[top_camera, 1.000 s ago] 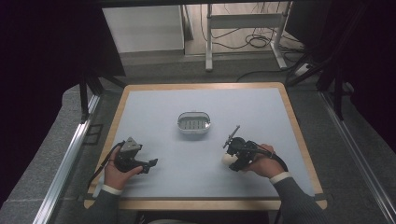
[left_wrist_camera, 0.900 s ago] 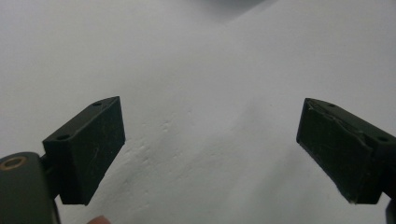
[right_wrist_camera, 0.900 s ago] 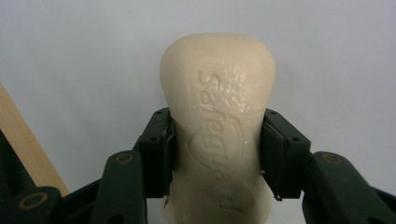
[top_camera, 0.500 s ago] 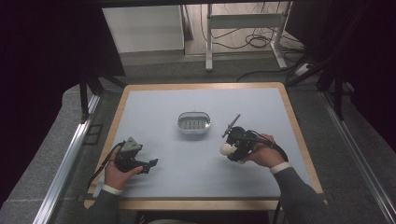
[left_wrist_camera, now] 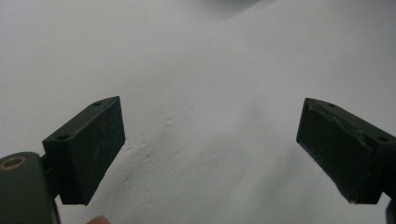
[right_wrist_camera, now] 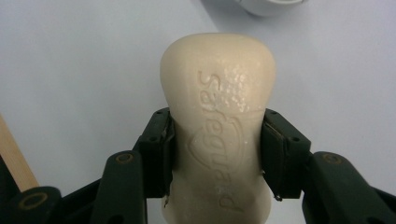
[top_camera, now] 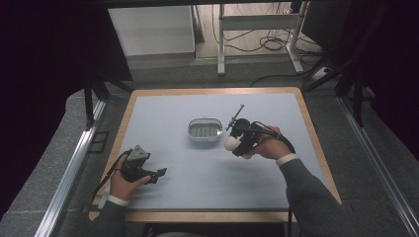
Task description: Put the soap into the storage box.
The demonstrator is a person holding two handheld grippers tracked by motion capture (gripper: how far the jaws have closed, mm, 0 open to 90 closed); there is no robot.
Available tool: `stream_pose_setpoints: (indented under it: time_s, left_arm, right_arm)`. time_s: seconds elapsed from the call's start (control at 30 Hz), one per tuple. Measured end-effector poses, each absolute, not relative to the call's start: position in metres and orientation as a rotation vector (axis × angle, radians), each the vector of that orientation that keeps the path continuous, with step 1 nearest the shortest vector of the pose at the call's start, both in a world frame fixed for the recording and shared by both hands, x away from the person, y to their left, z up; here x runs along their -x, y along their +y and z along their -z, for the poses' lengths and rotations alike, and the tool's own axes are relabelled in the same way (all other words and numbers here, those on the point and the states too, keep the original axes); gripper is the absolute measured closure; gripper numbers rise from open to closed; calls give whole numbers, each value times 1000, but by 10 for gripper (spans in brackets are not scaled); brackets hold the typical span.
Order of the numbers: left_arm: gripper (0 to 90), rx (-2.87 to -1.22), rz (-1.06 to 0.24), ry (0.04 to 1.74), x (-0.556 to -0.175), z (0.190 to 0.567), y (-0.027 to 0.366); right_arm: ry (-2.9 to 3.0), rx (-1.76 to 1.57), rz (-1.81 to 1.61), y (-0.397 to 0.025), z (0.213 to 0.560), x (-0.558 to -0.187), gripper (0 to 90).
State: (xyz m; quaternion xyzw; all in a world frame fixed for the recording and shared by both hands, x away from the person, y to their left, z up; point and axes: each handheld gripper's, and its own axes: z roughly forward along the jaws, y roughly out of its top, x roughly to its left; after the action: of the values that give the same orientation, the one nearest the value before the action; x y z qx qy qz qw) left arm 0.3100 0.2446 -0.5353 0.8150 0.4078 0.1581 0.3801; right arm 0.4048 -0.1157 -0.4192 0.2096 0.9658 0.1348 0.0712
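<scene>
From above: right gripper [top_camera: 232, 144] clamped on a cream soap bar [top_camera: 230, 143], just beside a small soap dish [top_camera: 204, 129] mid-table [top_camera: 197, 173]; left gripper [top_camera: 159, 173] parked near the front-left.
Left gripper view: jaws spread wide, nothing between them.
Right gripper view: pads squeezing the bar's narrow waist.

On the desk [top_camera: 173, 113], the soap dish [top_camera: 204, 129] sits at centre, the right claw [top_camera: 233, 144] with its soap bar [top_camera: 231, 143] just at its 4 o'clock, the left claw [top_camera: 159, 173] well apart at 7 o'clock.

Cream soap bar [right_wrist_camera: 217, 126] – embossed logo, black gripper jaws, pale grey-blue table top [top_camera: 173, 108] w/ wood edge, grey dish [top_camera: 204, 129]
</scene>
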Motion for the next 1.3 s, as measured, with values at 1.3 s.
stream_pose_setpoints:
  time_s: [1.3]
  left_arm:
    - [83, -2092, -395, 1035, -311, 537, 242]
  right_arm:
    - [2931, -535, -428, -76, 411, -460, 496]
